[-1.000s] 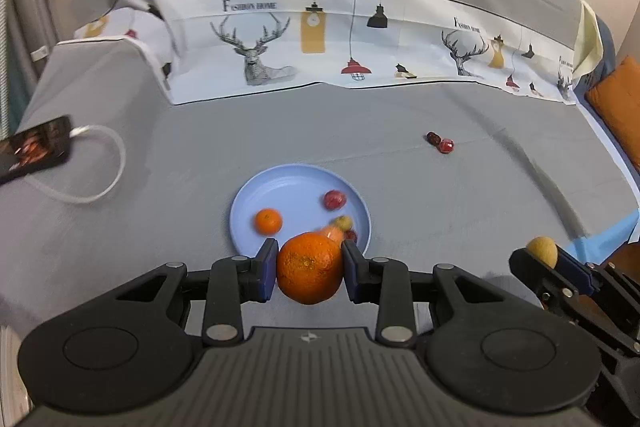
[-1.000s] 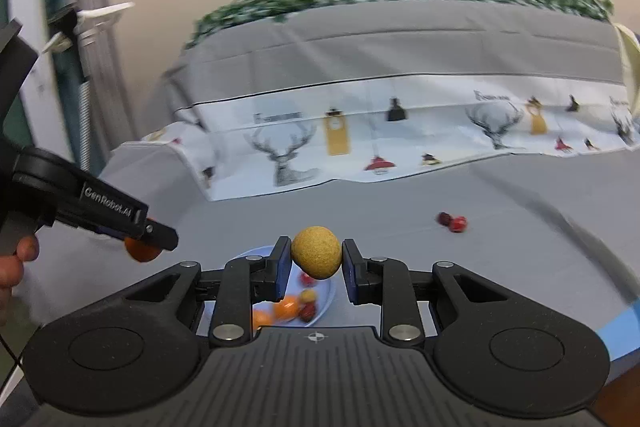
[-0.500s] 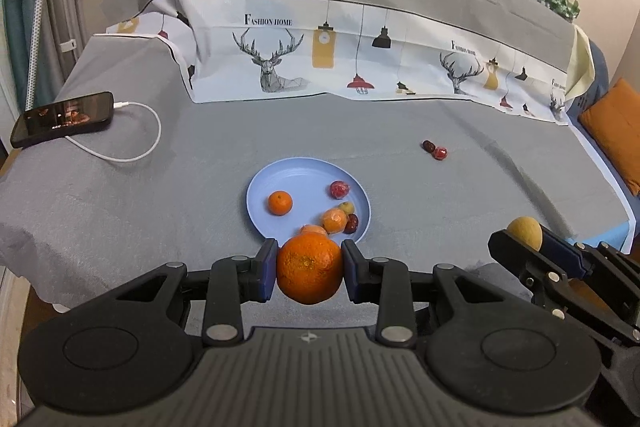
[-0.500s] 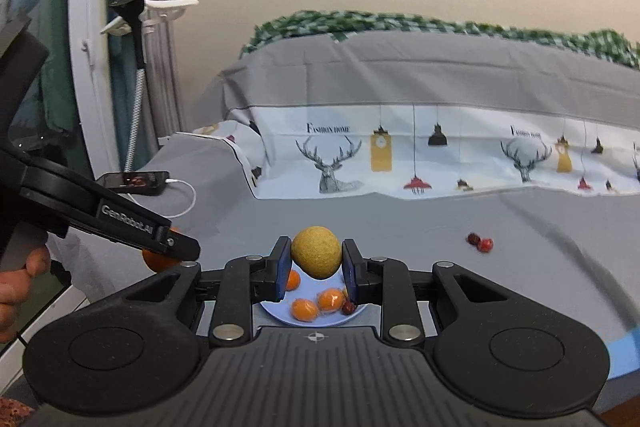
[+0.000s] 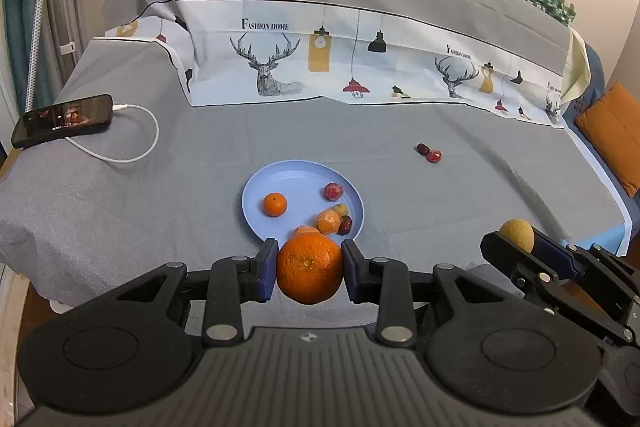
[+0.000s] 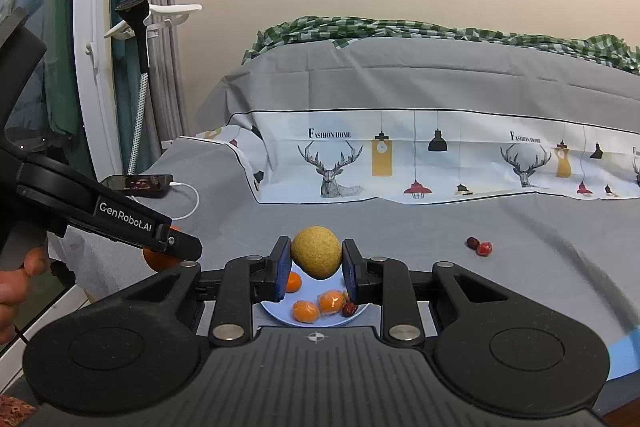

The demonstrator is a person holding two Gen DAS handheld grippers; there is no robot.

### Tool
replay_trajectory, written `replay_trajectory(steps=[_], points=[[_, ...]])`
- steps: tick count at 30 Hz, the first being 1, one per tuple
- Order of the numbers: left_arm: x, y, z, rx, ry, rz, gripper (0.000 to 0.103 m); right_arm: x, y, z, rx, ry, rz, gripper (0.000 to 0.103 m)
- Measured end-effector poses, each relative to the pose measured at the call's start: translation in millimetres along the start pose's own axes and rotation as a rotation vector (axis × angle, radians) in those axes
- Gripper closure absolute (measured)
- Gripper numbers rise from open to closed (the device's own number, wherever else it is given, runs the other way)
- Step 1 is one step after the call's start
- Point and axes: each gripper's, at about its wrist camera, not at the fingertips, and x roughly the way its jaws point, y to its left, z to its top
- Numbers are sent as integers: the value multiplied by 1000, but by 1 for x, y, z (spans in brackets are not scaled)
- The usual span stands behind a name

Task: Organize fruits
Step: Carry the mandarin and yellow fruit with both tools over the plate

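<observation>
My left gripper (image 5: 309, 267) is shut on a large orange (image 5: 309, 267), held above the near edge of the grey cloth, just short of the blue plate (image 5: 280, 179). The plate holds a small orange (image 5: 275, 204), a red fruit (image 5: 333, 191) and several more small fruits at its near right rim. My right gripper (image 6: 316, 261) is shut on a round yellow-brown fruit (image 6: 316, 257), held in the air in front of the plate (image 6: 280, 313). It also shows in the left wrist view (image 5: 516, 239), at the right. Two small red fruits (image 5: 429, 152) lie on the cloth beyond the plate.
A phone (image 5: 62, 120) with a white cable (image 5: 136, 147) lies at the far left of the table. A printed white cloth (image 5: 360, 67) drapes the raised back. An orange cushion (image 5: 612, 135) is at the right edge. A curtain and white stand (image 6: 140, 67) are on the left.
Both grippers have drawn back and up from the plate, each still holding its fruit. The plate now looks farther away and more of the table shows.
</observation>
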Motion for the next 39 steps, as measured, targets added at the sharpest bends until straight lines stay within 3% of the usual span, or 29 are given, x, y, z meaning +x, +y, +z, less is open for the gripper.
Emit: replay_trajectory(steps=[17, 39], points=[[26, 25, 14, -61, 49, 34, 66, 42, -9, -5, 58, 123, 17, 75], [174, 32, 63, -9, 197, 30, 66, 190, -18, -12, 36, 295, -11, 75]])
